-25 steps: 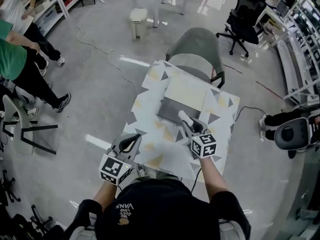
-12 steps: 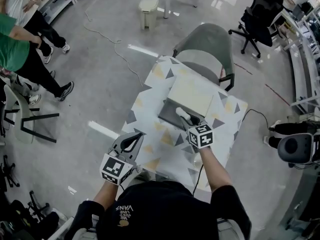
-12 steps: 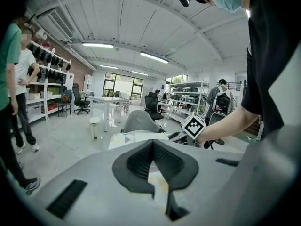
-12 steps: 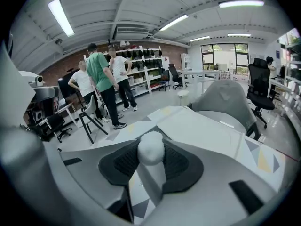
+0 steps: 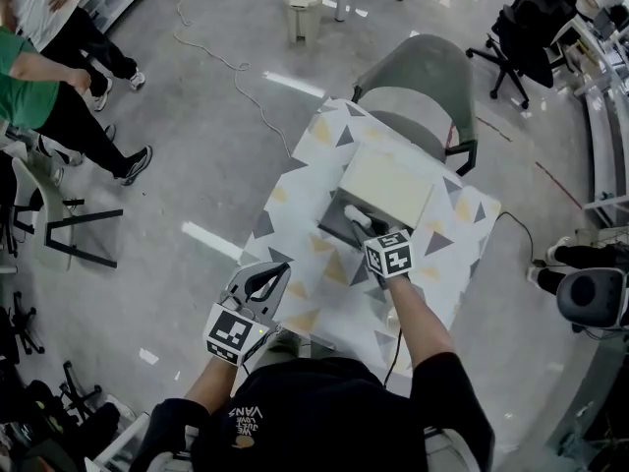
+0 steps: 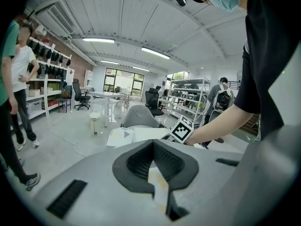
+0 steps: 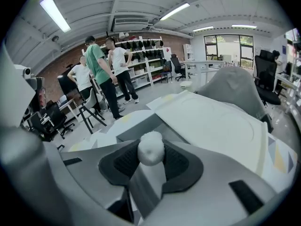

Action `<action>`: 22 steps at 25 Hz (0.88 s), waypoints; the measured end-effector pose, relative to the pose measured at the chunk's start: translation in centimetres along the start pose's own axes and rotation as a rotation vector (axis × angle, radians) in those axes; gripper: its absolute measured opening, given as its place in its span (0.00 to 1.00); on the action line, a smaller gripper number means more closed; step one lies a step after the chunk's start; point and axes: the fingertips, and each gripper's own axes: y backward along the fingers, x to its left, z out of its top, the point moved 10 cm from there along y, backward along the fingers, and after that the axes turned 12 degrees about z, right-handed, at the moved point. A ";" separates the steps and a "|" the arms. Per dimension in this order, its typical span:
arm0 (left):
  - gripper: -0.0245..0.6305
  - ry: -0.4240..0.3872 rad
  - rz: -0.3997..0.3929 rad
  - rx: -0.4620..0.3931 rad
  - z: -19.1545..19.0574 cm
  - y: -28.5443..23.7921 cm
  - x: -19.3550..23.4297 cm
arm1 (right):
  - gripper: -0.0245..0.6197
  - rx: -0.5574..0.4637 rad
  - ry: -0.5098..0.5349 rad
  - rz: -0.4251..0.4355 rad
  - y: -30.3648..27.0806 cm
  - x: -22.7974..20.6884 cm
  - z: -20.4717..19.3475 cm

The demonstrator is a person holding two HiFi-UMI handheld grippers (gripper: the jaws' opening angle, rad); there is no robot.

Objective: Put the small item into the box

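Small white fluffy-tipped stick (image 7: 150, 150) pinched upright in right gripper (image 5: 365, 227) jaws, over near rim of open grey cardboard box (image 5: 336, 226), mid patterned tabletop (image 5: 316, 264). Left gripper (image 5: 263, 281) jaws closed, empty, near edge. Risk: releasing early, stick striking rim, rolling outside.

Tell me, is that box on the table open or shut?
Open. The box shows its grey inside, and its pale lid is swung back behind it.
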 end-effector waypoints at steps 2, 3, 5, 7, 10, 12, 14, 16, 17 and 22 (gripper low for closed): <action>0.05 0.001 0.002 0.010 -0.2 0.0 0.0 | 0.23 0.009 0.002 0.005 -0.5 -0.3 -0.2; 0.05 0.002 0.004 0.014 -0.3 0.0 0.0 | 0.23 0.014 0.004 0.007 -0.8 -0.5 -0.3; 0.05 0.003 0.009 0.021 -0.4 0.0 0.2 | 0.23 0.022 0.006 0.011 -1.1 -0.9 -0.5; 0.05 0.003 0.013 0.027 -0.6 0.1 0.3 | 0.23 0.035 0.008 0.021 -1.3 -1.1 -0.7; 0.05 0.004 0.019 0.032 -0.7 0.2 0.3 | 0.23 0.059 0.020 0.036 -1.4 -1.4 -1.1; 0.05 0.005 0.021 0.033 -0.7 0.2 0.3 | 0.23 0.070 0.026 0.040 -1.5 -1.5 -1.3; 0.05 0.005 0.019 0.033 -0.7 0.2 0.2 | 0.23 0.072 0.023 0.043 -1.4 -1.6 -1.5; 0.05 0.005 0.015 0.035 -0.6 0.2 0.1 | 0.23 0.080 0.023 0.046 -1.4 -1.7 -1.6; 0.05 0.004 0.013 0.036 -0.6 0.1 0.1 | 0.23 0.087 0.026 0.047 -1.4 -1.8 -1.6; 0.05 -0.002 0.007 0.044 -0.6 0.1 0.0 | 0.23 0.135 0.044 0.047 -1.3 -2.1 -2.1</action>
